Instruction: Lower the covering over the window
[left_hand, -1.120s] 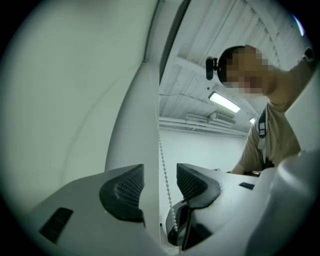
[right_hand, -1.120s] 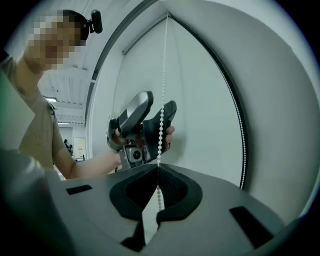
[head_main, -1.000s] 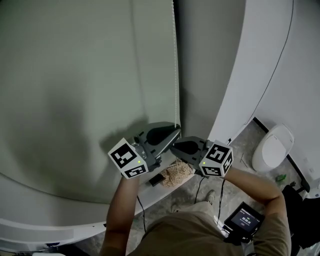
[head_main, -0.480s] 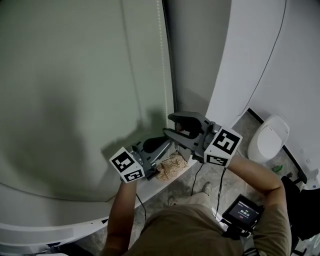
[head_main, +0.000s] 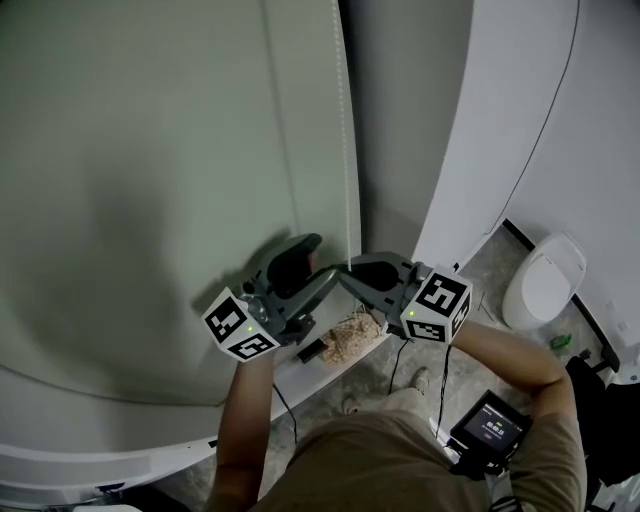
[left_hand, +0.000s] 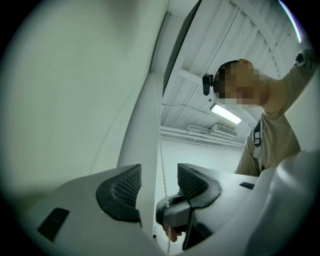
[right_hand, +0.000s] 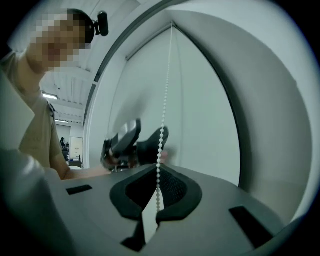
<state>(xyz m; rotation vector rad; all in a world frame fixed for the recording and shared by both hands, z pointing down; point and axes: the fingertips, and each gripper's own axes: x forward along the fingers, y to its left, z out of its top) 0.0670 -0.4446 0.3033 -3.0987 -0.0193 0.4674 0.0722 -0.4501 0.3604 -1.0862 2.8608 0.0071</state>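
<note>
- Left tongs (left_hand: 159, 186) just opened, now apart; chain (right_hand: 164, 100) runs free between the pads.
- Right tongs (right_hand: 157, 202) just closed, clamped on chain, just beside left tongs.
- Blind (head_main: 150, 150) hangs just left of chain, behind both tongs.

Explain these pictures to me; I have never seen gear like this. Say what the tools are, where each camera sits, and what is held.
There is no robot here. A person holds a hand tool with two jaws in each hand, and each tool carries a marker cube. The wide picture comes from a camera on the person's head, looking down. The other two come from cameras riding on the grippers. In front hangs a pale blind with a bead chain along its edge. The right gripper has just closed on the chain. The left gripper has just opened, and the chain runs between its jaws unclamped.
</note>
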